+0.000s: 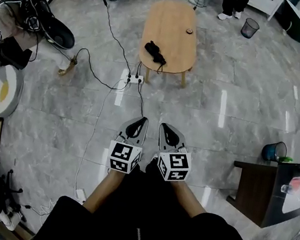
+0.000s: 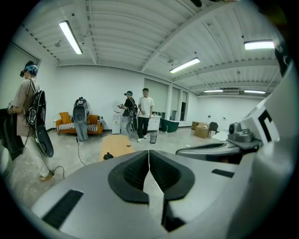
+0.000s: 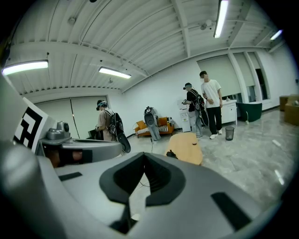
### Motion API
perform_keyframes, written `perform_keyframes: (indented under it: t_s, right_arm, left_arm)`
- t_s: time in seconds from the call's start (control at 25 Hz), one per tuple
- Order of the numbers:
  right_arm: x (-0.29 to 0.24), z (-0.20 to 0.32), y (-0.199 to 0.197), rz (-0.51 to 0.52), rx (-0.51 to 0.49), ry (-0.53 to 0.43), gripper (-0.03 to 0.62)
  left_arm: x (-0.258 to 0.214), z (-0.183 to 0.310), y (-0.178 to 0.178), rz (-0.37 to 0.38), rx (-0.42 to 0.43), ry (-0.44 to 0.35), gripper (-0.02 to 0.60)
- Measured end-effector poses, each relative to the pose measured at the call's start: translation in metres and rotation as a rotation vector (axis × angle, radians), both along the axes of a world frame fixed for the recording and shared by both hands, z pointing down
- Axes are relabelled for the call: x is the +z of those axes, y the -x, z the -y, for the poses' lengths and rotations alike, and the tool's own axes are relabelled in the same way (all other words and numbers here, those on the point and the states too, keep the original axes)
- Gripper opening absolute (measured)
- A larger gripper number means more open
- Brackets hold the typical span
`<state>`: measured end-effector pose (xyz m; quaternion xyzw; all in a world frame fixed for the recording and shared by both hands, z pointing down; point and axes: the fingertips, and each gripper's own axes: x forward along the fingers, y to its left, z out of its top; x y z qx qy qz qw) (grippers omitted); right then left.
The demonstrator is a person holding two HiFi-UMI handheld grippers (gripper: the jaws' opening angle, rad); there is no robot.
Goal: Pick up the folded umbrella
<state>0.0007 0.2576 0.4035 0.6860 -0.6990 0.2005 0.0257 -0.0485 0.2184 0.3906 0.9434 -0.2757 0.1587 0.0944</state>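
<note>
Head view: both grippers were held low in front of the person, side by side, tips aimed at the far table. The left gripper [image 1: 140, 122] had its jaws closed, dark pads together at the tips, nothing between them. The right gripper [image 1: 166, 127] had its jaws closed likewise, also empty.

The folded black umbrella [image 1: 155, 52] lay straight ahead of both sets of jaws and well apart from them. It sat on the oval light-wood table [image 1: 179, 13], near that table's closer end and its left edge. Its long axis ran on a diagonal, one end toward the far left, the other toward the near right, and a thin strap trailed from the nearer end toward the table's front edge. Which end was the handle could not be told. A small dark round object [image 1: 189, 32] sat farther along the tabletop, beyond the umbrella.

On the grey tiled floor between the jaws and the table lay a white power strip [image 1: 134, 78], with black cables running from it.

Left gripper view: pads [image 2: 133, 173] met along a thin line; the umbrella [image 2: 108, 156] showed beyond the tips and left of that line.

Right gripper view: pads [image 3: 161, 175] met the same way; the umbrella [image 3: 171, 153] showed beyond the tips and to their right.
</note>
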Motion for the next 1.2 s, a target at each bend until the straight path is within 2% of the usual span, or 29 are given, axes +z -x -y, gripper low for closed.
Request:
perform_keyframes:
  t_s: [0.72, 1.2]
  right_arm:
    - [0.007, 0.006, -0.014, -0.007, 0.033, 0.005, 0.011]
    - [0.019, 0.042, -0.018, -0.026, 0.006, 0.052, 0.011]
  left_arm:
    - [0.008, 0.012, -0.008, -0.009, 0.009, 0.011, 0.017]
    - [0.023, 0.05, -0.017, -0.029, -0.005, 0.058, 0.017]
